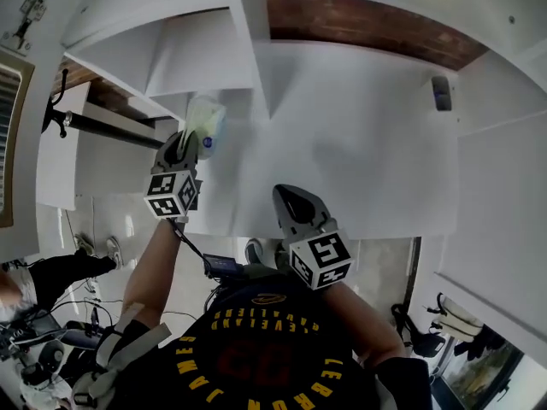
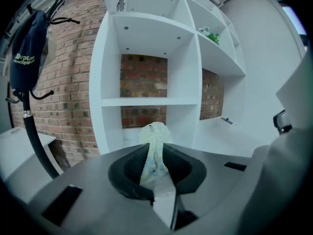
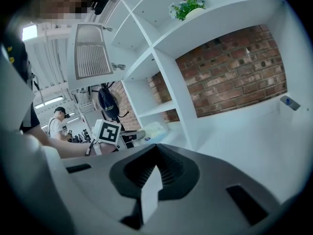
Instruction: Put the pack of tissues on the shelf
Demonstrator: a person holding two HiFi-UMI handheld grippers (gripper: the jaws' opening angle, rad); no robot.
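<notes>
Jaws of L gripper [image 2: 156,168] are clenched on the pack of tissues [image 2: 155,148]. The pads pinch its near end; the rest sticks out fwd past the tips, crumpled far end free. Pack is pale w/ soft wrap, and head view shows a small dark-blue mark on it. We note the pack rests on no surface. It is held up in front of the shelf unit [image 2: 146,58], facing its lower-left bays, and sits on no board yet.

Jaws of R gripper [image 3: 155,153] are pressed together w/ nothing betw. them. R gripper sits further back from the shelf unit than the L one and off to its right. It is over the near edge of the white table [image 1: 367,135] that runs out from the unit's base.

Other obs., all rel. to the shelf unit:
- Brick wall [image 2: 144,75] shows through its open backs.
- Potted plant [image 3: 188,6] stands on an upper board.
- Small grey item [image 1: 441,92] w/ a blue spot lies on the table to the unit's right side, well apart from both grippers.
- Dark bag [image 2: 27,48] hangs from a hook left of the unit.
</notes>
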